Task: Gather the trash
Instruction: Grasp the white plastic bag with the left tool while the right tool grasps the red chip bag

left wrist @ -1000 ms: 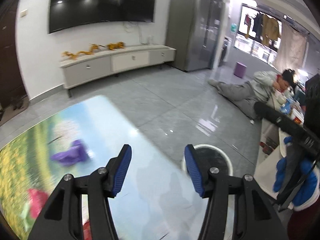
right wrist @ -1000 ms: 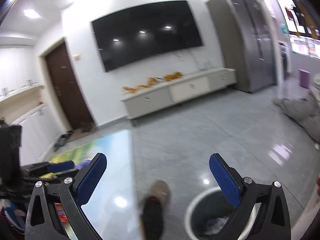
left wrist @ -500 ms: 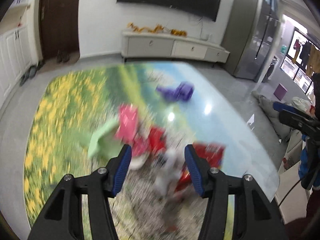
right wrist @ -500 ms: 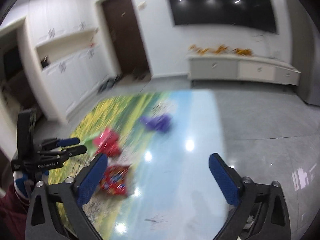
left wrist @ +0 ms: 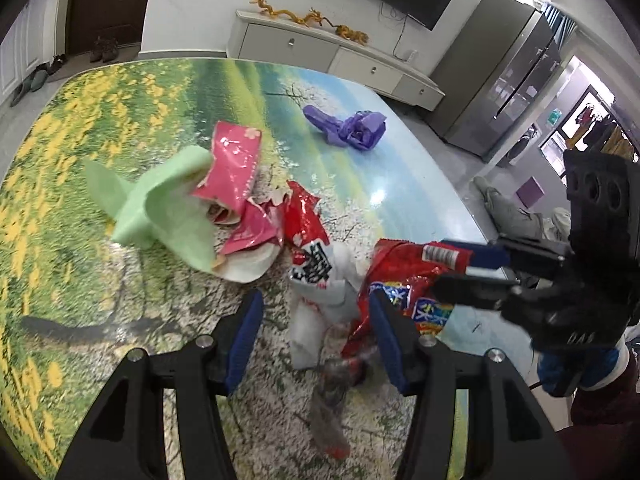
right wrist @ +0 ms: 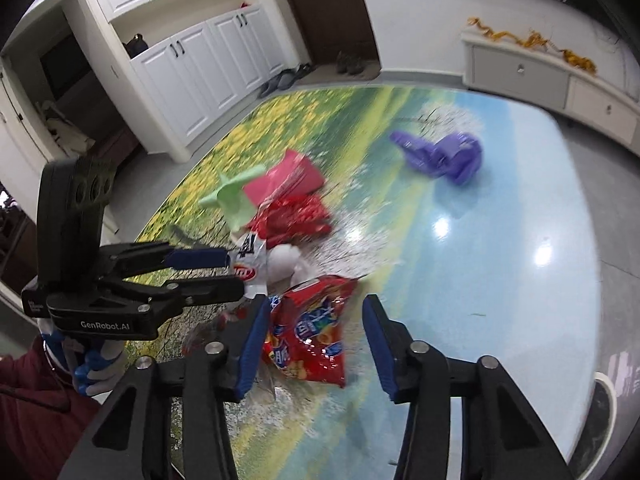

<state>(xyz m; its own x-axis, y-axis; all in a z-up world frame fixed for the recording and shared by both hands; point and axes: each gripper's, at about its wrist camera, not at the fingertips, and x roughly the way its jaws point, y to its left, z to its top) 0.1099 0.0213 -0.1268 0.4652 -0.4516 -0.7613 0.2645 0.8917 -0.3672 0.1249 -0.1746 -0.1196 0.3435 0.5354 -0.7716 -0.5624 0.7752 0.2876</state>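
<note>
Glossy bench (left wrist: 100,128) printed with a flower meadow across the centre, low white sideboard (left wrist: 320,50) along the top, steel fridge (left wrist: 508,92) upper right, dark door (right wrist: 324,8) top centre, white cupboards (right wrist: 208,52) upper left

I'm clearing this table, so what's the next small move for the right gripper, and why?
Probably lower the right gripper a little and close on the red snack bag. Its jaws have just been closing, the bag already lies between them, but the pads don't seem to press it yet.

On the desk (left wrist: 100,128) we count one purple bag (left wrist: 352,130), one green cloth (left wrist: 160,204), one pink wrapper (left wrist: 234,164), one red snack bag (right wrist: 310,340), plus two tools (left wrist: 316,320) (right wrist: 310,340).
</note>
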